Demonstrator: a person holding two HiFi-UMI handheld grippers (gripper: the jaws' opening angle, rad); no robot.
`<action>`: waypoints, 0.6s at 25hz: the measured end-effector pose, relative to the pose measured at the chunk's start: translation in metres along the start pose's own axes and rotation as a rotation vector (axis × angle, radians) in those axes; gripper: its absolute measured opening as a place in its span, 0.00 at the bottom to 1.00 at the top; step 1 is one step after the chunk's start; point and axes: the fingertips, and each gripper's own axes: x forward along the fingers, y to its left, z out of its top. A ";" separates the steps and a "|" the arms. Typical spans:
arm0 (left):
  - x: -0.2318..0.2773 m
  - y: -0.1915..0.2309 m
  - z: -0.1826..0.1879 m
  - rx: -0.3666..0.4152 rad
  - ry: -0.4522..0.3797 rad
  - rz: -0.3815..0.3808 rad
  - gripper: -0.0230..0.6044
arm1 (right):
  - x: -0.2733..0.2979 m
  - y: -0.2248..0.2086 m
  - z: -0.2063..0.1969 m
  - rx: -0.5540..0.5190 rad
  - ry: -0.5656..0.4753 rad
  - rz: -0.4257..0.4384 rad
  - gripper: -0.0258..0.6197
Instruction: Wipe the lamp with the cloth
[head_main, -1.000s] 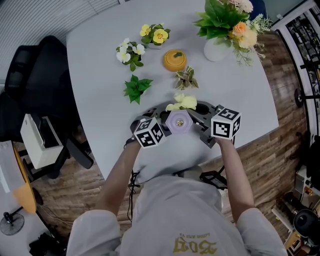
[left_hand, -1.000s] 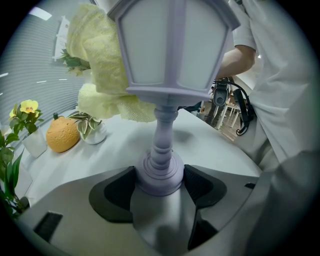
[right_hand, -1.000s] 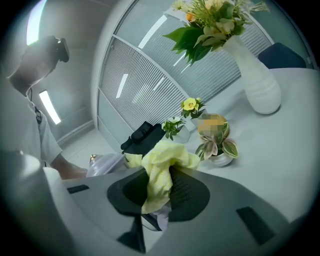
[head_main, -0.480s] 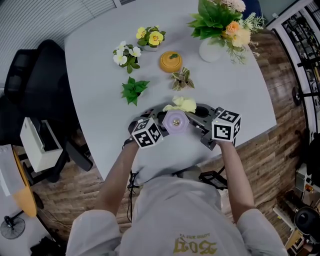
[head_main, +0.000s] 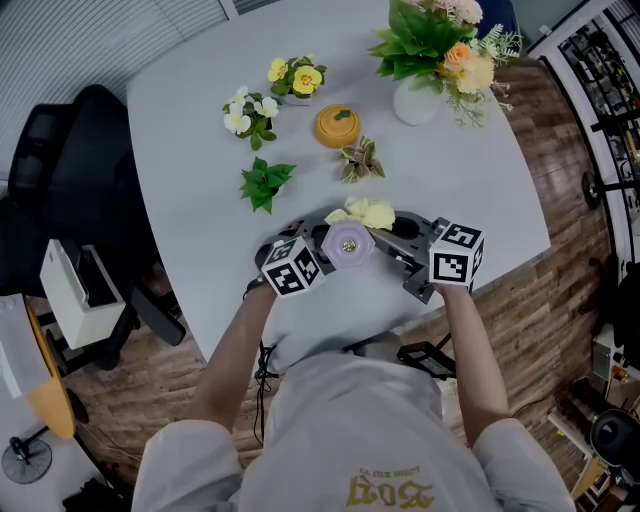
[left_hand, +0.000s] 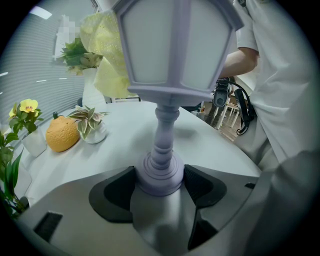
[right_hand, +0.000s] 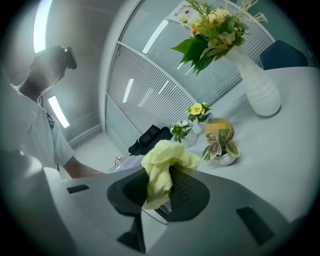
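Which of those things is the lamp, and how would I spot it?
Look at the near edge of the pale grey table, just in front of the person. The lamp is there, its base clamped in the left gripper. It is the only lilac thing: a small lantern on a turned stem, unlike the plants and yellow cloth beside it.

not much moved tbh. the cloth (head_main: 368, 213) has slid along the far side of the lamp (head_main: 347, 243) top. it was pretty much straight behind the lamp, now it's off toward the side of the right gripper (head_main: 390, 224) and a bit tighter against the lamp. that gripper's marker cube (head_main: 456, 255) has drifted slightly further from the lamp, out to the right and back toward the person.
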 end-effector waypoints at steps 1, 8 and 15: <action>0.000 0.000 0.000 0.000 0.000 0.000 0.54 | -0.001 0.001 0.001 0.005 -0.007 0.006 0.17; 0.000 0.000 0.001 -0.001 0.000 -0.001 0.54 | -0.001 0.000 -0.001 0.023 -0.010 0.020 0.17; 0.000 0.000 0.001 0.000 -0.001 -0.001 0.54 | 0.003 -0.005 -0.010 0.021 0.028 -0.006 0.17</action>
